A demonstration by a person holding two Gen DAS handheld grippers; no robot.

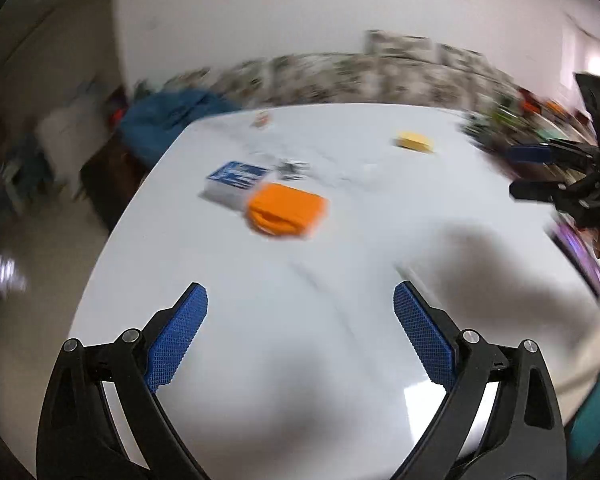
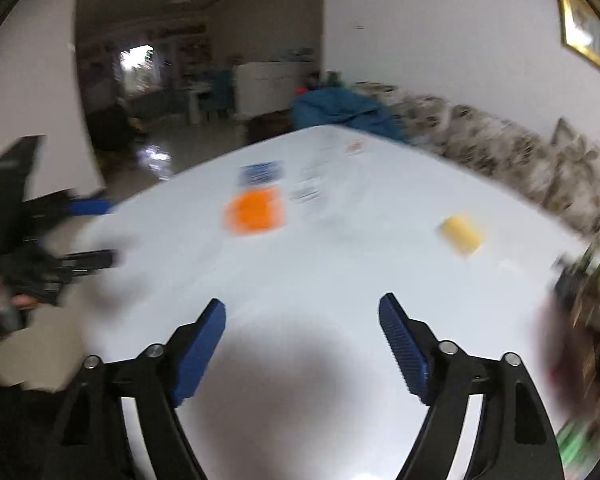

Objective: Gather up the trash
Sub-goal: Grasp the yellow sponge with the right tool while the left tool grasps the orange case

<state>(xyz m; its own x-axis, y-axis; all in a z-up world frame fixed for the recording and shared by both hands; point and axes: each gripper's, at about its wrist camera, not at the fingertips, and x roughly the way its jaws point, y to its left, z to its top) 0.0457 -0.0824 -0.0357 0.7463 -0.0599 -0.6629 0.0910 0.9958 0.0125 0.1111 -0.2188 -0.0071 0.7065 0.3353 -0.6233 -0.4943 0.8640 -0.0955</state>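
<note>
The white table [image 1: 300, 280] fills both views, heavily blurred. At its far side runs a patterned sofa [image 1: 380, 76], with a blue heap [image 1: 172, 116] at the table's 11 o'clock corner in the left view.

The left gripper [image 1: 300, 300] hangs over bare table, its blue fingers [image 1: 180, 332] spread wide with nothing between them. The right gripper [image 2: 302, 312] is likewise spread, its fingers [image 2: 404, 344] empty. Each shows in the other's view: the right one at 3 o'clock in the left view, the left one at 9 o'clock in the right view.

The trash lies well apart from both. An orange packet [image 1: 286, 214] sits at 12 o'clock of the left fingers, touching a blue-and-white box [image 1: 236, 182] at its 10 o'clock. A small silvery wrapper [image 1: 294, 170] lies just beyond. A yellow piece [image 1: 414, 142] sits at 1 o'clock, and a tiny reddish scrap [image 1: 262, 120] near the far edge.
</note>
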